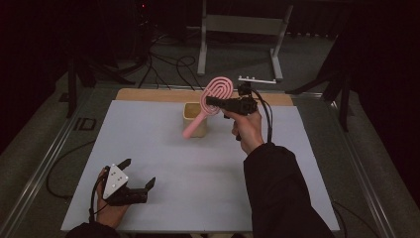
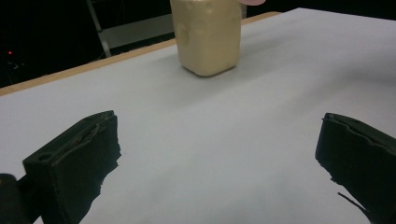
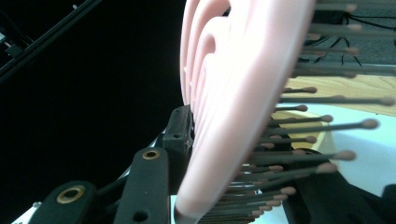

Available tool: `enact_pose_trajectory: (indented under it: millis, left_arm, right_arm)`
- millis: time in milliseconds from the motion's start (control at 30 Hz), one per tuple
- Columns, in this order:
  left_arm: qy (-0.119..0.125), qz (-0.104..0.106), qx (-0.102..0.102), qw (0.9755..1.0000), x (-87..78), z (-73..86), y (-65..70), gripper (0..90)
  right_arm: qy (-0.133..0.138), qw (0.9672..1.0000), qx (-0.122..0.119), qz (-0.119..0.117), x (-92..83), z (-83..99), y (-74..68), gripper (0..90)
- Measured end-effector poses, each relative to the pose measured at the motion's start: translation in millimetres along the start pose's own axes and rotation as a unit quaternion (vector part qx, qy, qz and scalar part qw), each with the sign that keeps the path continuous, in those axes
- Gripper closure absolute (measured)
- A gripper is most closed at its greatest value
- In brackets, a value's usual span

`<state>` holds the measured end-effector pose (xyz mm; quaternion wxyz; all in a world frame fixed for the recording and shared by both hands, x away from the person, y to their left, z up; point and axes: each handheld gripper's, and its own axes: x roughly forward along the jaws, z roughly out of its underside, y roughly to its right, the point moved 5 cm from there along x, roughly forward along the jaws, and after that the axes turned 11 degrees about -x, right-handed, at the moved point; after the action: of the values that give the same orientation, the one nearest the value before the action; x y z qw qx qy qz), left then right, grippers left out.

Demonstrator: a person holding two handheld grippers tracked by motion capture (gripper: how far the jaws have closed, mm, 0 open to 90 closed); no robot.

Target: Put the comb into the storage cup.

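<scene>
A pink hairbrush [image 1: 213, 99] with an oval looped head hangs tilted in the air, its handle slanting down in front of a cream square cup [image 1: 194, 119]. My right gripper [image 1: 214, 102] is shut on the brush's head from the right. Close up in the right gripper view, the brush [image 3: 243, 88] and its bristles sit between the black jaws. My left gripper [image 1: 138, 172] rests open near the table's front left, nothing between its fingers [image 2: 74, 163]. The cup [image 2: 208, 35] stands ahead of it in the left gripper view.
A white board [image 1: 163, 163] covers the table, with a wooden strip [image 1: 148, 94] along its far edge. Beyond the table stand a grey metal frame [image 1: 242, 29] and cables [image 1: 168, 69] on the floor. Metal rails [image 1: 44, 163] run along both sides.
</scene>
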<state>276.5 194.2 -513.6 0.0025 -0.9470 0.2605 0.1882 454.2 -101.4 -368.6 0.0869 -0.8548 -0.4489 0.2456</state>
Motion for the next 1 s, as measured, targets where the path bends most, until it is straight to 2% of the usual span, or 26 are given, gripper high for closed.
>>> enact_pose_trajectory:
  millis: [500,767,1000]
  left_arm:
    - [0.002,-0.001,-0.003,1.0,-0.2,0.0,-0.1,0.0]
    - [0.002,-0.001,-0.004,1.0,-0.5,0.0,-0.8,0.0]
    - [0.003,0.0,-0.004,1.0,-0.6,0.0,-0.8,0.0]
  right_arm:
    - [0.004,0.9999,-0.001,0.012,0.7,-9.4,3.5,63.6]
    - [0.011,0.9996,0.01,0.022,2.9,-13.7,10.6,63.6]
    - [0.016,0.9995,0.008,0.026,4.3,-22.1,9.3,63.7]
